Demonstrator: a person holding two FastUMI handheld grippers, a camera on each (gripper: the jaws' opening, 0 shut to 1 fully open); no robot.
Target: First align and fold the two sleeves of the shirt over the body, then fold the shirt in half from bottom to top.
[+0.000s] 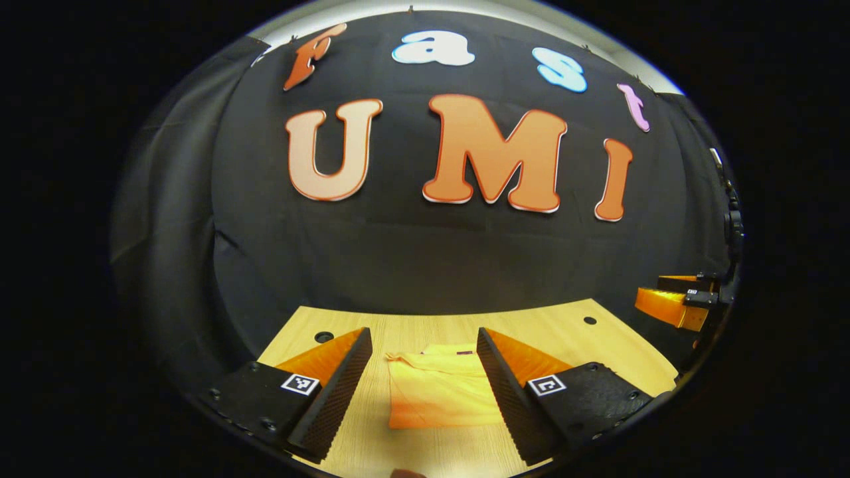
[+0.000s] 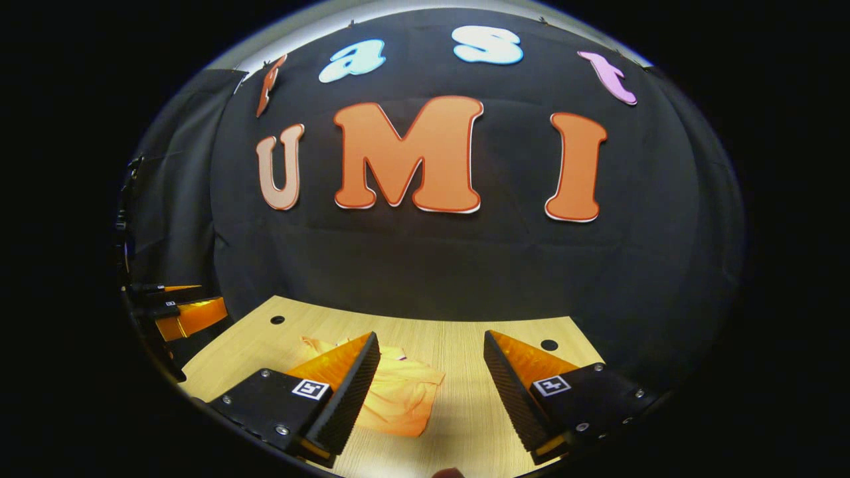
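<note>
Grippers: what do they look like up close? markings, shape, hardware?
Both match. Left gripper and right gripper each have two wedge-shaped fingers with finely ridged inner faces, on blocky dark mounts fixed with visible screws. Each mount carries a small square black-and-white tag.

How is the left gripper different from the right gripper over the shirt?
The left gripper frames the shirt between its fingers; the right gripper has the shirt off by one finger. The shirt looks flatter from the left gripper, more rumpled from the right gripper. Both are open above the table, holding nothing.
</note>
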